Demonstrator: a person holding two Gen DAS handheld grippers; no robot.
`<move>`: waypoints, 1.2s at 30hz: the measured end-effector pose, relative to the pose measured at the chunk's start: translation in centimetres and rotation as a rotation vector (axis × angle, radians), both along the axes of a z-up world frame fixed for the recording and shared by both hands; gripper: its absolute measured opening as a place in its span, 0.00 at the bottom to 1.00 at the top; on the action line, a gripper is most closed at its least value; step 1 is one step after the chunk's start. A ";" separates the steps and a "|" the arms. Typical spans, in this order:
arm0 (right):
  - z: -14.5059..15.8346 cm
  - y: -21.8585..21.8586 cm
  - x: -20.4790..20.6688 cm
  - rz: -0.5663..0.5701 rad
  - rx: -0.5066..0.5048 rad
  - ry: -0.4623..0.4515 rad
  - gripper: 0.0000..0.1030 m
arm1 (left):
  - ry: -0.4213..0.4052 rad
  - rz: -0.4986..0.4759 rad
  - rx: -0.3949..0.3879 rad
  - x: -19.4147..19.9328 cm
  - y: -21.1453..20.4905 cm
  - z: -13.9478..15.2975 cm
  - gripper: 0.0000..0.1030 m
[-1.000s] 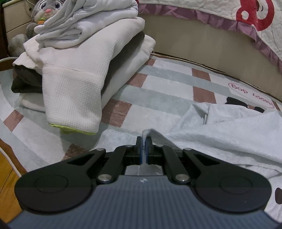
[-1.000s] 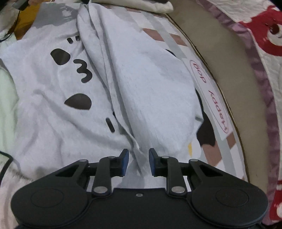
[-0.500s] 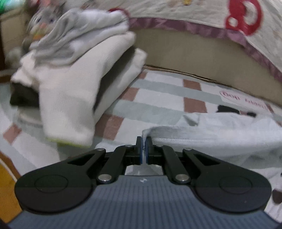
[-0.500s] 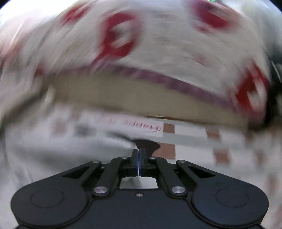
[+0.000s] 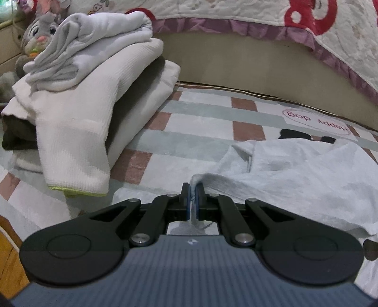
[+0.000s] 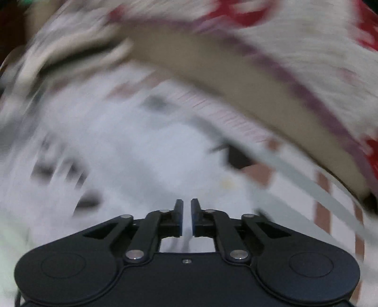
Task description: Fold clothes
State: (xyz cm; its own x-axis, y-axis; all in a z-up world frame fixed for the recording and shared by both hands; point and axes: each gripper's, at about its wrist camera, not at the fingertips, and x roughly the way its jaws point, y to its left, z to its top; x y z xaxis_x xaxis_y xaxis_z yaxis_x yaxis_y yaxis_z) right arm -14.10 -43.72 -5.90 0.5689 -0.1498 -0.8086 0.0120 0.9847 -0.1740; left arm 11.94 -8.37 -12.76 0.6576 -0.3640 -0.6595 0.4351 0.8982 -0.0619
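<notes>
**Grey tee pinched on one side, other side is anyone's guess**

Setting is a checked play mat [image 5: 200, 122] in pale grey, white and brick-red squares, laid on the floor against a beige bed base with a white quilt with red prints and a purple trim [image 5: 259, 14] hanging over it.

Going left to right in the left wrist view: a grey plush rabbit toy [image 5: 39, 30] sits in the far corner, then a stack of folded clothes [image 5: 89, 99], cream waffle-knit pieces with something dark sandwiched in and a pale grey garment bunched on top. One cream layer droops over the front of the stack. Right of that, the light grey cotton t-shirt [image 5: 295, 179] lies rumpled on the mat, well apart from the stack. The left gripper [image 5: 194, 196] has its jaws clamped on a ridge of that shirt's edge, cloth visibly squeezed between the blue pads.

The right wrist view is heavily smeared. The right gripper [image 6: 186, 212] shows a narrow gap between its jaws with pale fabric behind, and I honestly cannot tell if it's holding any cloth or not.

What could go wrong, as I see it:
- If only one side is really held, the shirt swings or drags and the fold comes out crooked.
- That left pinch looks thin, so a quick tug may slip it free.
- Fast motion near the stack could catch the drooping cream layer and topple it.
</notes>
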 end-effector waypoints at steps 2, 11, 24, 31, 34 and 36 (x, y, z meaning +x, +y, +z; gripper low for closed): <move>-1.5 1.0 1.0 0.101 0.001 0.162 0.10 | 0.003 0.004 -0.004 0.0 0.1 0.0 0.03; -4.3 2.6 2.7 0.243 -0.120 0.220 0.47 | -0.061 -0.041 0.073 -0.9 -1.1 0.2 0.03; -4.4 -2.8 3.4 -0.088 0.070 0.037 0.00 | 0.038 0.006 -0.013 0.5 0.9 -0.5 0.04; -4.1 -7.2 2.0 -0.336 0.419 -0.084 0.01 | 0.078 0.029 -0.042 1.0 1.4 -0.9 0.04; -4.9 -7.6 2.2 -0.393 0.470 -0.053 0.01 | 0.100 0.041 -0.047 1.2 1.6 -1.3 0.04; -5.4 -8.0 2.3 -0.432 0.505 -0.033 0.01 | 0.106 0.039 -0.043 1.3 1.5 -1.5 0.05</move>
State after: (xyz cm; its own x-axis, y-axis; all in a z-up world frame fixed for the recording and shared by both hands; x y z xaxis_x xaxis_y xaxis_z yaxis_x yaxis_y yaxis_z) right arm -11.83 -51.68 -11.32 0.5682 0.0228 -0.8226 0.4209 0.8509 0.3143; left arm 13.20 -6.89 -14.24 0.5993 -0.3694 -0.7103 0.3893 0.9097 -0.1446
